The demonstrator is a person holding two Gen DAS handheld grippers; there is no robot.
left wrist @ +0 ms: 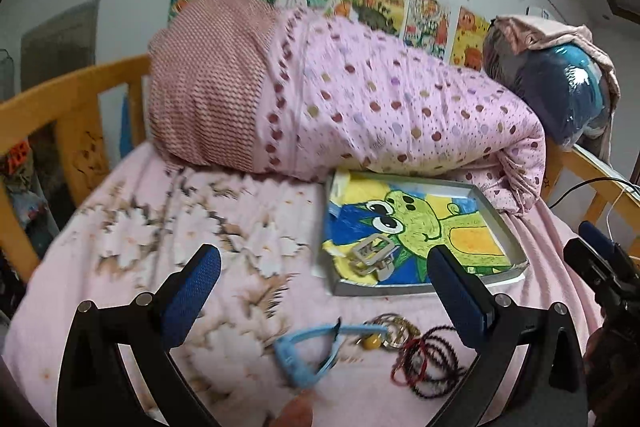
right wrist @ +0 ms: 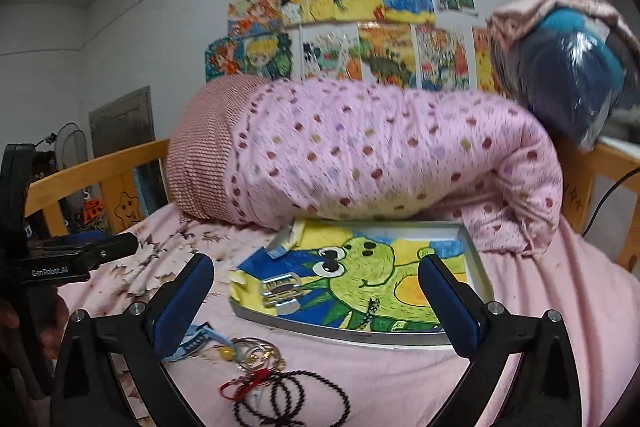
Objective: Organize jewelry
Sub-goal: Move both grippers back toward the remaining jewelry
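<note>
A shallow grey tray (left wrist: 498,223) (right wrist: 476,263) lined with a green frog drawing lies on the pink bed. A silver buckle-like piece (left wrist: 370,255) (right wrist: 280,293) rests in its near left corner, and a small dark beaded strand (right wrist: 370,313) lies near its front edge. In front of the tray lie a light blue watch (left wrist: 308,351) (right wrist: 196,341), thin gold bangles with a yellow bead (left wrist: 390,333) (right wrist: 252,351), and a dark bead string with red cord (left wrist: 428,363) (right wrist: 280,393). My left gripper (left wrist: 324,291) hangs open above the watch. My right gripper (right wrist: 316,303) is open over the tray's front edge.
A rolled pink dotted quilt (left wrist: 360,99) (right wrist: 380,151) lies right behind the tray. Wooden bed rails (left wrist: 60,99) (right wrist: 92,171) run along the left and right. A plastic-wrapped dark bundle (left wrist: 560,87) (right wrist: 568,79) sits at the back right. Drawings (right wrist: 360,27) cover the wall.
</note>
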